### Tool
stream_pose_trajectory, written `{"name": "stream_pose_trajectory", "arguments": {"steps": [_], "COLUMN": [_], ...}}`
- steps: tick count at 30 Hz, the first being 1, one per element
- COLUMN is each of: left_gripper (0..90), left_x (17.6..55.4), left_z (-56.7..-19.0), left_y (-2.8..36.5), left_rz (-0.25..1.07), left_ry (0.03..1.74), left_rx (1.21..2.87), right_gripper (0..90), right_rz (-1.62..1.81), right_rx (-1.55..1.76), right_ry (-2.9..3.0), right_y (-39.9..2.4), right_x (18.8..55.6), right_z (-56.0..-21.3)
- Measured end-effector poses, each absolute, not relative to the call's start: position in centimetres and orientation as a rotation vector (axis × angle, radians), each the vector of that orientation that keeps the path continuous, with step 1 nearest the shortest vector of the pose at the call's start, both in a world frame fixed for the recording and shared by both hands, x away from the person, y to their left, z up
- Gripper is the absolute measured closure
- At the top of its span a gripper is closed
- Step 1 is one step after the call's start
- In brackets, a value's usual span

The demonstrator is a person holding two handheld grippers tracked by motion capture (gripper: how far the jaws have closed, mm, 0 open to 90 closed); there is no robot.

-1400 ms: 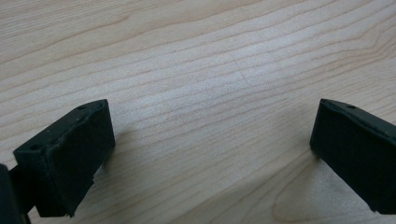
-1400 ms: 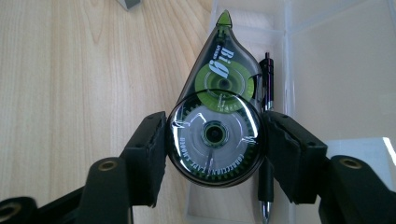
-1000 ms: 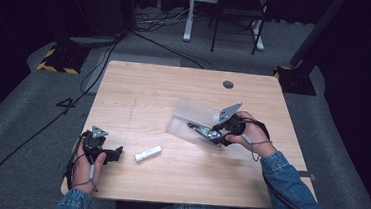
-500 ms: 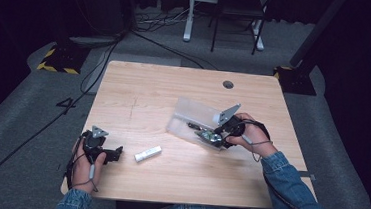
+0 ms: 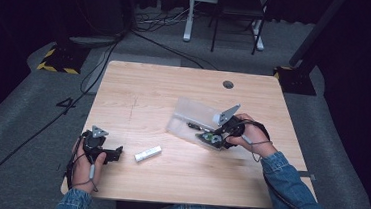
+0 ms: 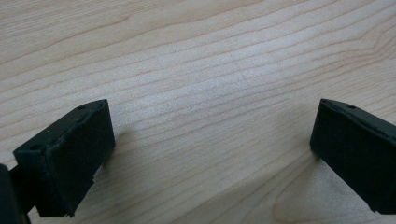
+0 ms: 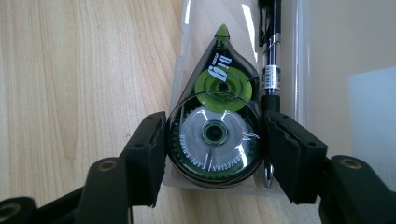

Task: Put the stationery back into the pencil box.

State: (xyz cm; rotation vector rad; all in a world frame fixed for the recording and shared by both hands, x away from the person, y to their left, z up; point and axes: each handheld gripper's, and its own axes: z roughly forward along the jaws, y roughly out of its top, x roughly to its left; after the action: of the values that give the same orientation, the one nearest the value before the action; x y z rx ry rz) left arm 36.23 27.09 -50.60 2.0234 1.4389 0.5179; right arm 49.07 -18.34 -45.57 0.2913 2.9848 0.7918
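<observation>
My right gripper (image 7: 214, 142) is shut on a green and dark correction tape roller (image 7: 215, 112), its pads pressing both round sides. The roller lies in an open clear plastic case (image 7: 322, 60) beside a black pen (image 7: 271, 70). In the high view the case (image 5: 193, 113) sits right of the table's middle, its lid raised, with the right gripper (image 5: 212, 136) at its near right end. My left gripper (image 5: 116, 154) rests near the front left edge, and its jaws (image 6: 210, 149) stand wide open over bare wood. A small white stick-shaped object (image 5: 148, 153) lies just right of it.
The wooden table (image 5: 139, 91) has a round cable hole (image 5: 228, 84) at the back right. Cables, a yellow-black striped base (image 5: 56, 62) and desk legs stand on the grey floor beyond the table.
</observation>
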Motion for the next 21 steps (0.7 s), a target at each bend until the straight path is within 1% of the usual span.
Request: {"name": "stream_pose_trajectory", "arguments": {"steps": [16,21], "left_gripper": [0.1,0.1], "left_x": [36.23,36.25], "left_z": [-50.6,-50.6], "left_y": [27.1,27.09], "left_rz": [0.518,0.519], "left_ry": [1.439,1.439], "left_rx": [2.024,2.024], "right_gripper": [41.2,38.5], "right_rz": [0.802,0.797], "right_rx": [0.287,0.28], "right_ry": [3.015,3.008], "right_y": [-18.59,-18.59], "right_x": [49.13,49.09], "right_z": [-45.69,-45.69]}}
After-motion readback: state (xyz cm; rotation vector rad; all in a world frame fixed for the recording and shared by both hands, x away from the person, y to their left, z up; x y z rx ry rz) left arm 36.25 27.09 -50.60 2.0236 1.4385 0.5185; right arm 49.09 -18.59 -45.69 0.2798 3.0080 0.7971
